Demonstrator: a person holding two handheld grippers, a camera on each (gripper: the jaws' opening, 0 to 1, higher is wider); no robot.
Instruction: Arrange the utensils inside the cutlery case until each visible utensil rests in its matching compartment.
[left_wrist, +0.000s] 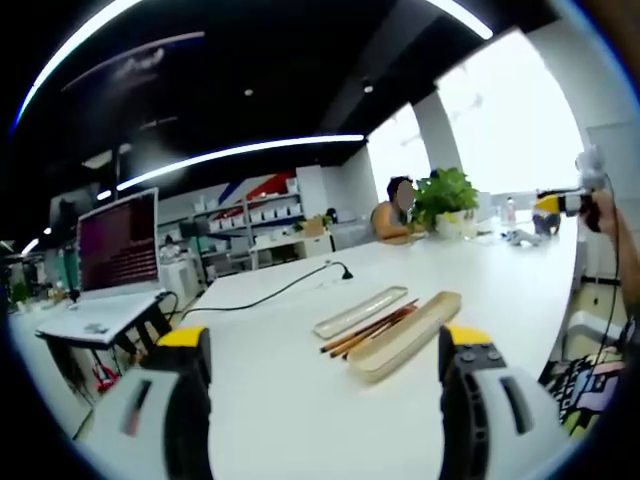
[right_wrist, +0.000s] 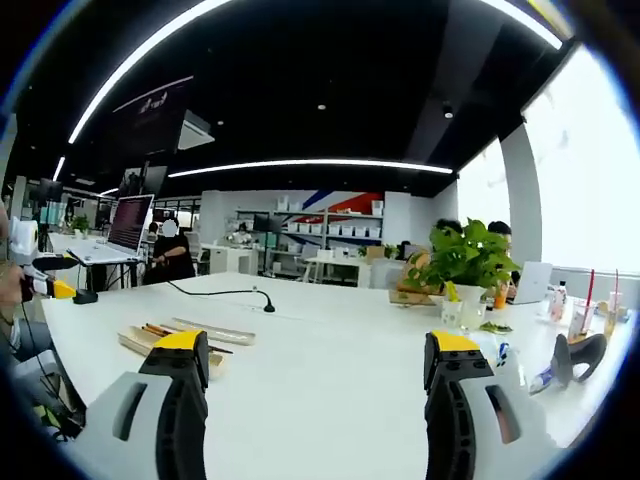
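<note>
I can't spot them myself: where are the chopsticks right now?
In the left gripper view the chopsticks lie on the white table, between the clear lid and the beige case, ahead of the open jaws.

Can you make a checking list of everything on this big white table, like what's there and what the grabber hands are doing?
Surface: white table, mostly bare.
Job's things: open cutlery case, its lid beside it, brown chopsticks lying between them.
Clutter: potted plant, cups, a laptop.
Grippers: left gripper and right gripper open, holding nothing.
Cables: black cable across the table.
Surroundings: office shelves, ceiling light strips, seated people.
</note>
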